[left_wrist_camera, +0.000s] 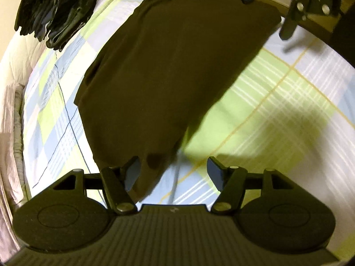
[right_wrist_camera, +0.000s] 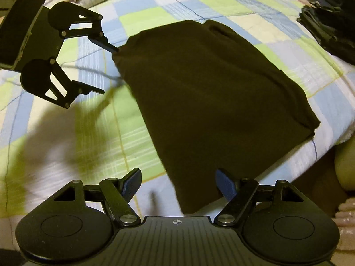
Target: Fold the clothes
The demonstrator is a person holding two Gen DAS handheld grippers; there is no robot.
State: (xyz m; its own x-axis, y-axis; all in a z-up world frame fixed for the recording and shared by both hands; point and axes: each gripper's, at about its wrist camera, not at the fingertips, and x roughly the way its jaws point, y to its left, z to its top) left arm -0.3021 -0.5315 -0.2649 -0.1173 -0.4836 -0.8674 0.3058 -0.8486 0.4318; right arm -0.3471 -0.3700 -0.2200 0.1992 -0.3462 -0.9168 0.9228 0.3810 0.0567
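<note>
A brown garment (right_wrist_camera: 210,93) lies part-folded flat on the checked bed (right_wrist_camera: 137,17), near a stack of dark clothes (left_wrist_camera: 53,11), both left tongs (left_wrist_camera: 174,173) and right tongs (right_wrist_camera: 178,180) apart and empty, so further folds likely remain.

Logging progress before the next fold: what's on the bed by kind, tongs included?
Brown garment lying flat: 1
Pile of dark folded clothes: 1
Checked bedsheet: 1
Tongs, left tongs and right tongs, both open: 2
Total: 5

Black left gripper (left_wrist_camera: 174,173) and right gripper (right_wrist_camera: 178,182), blue pads, silver screws.
</note>
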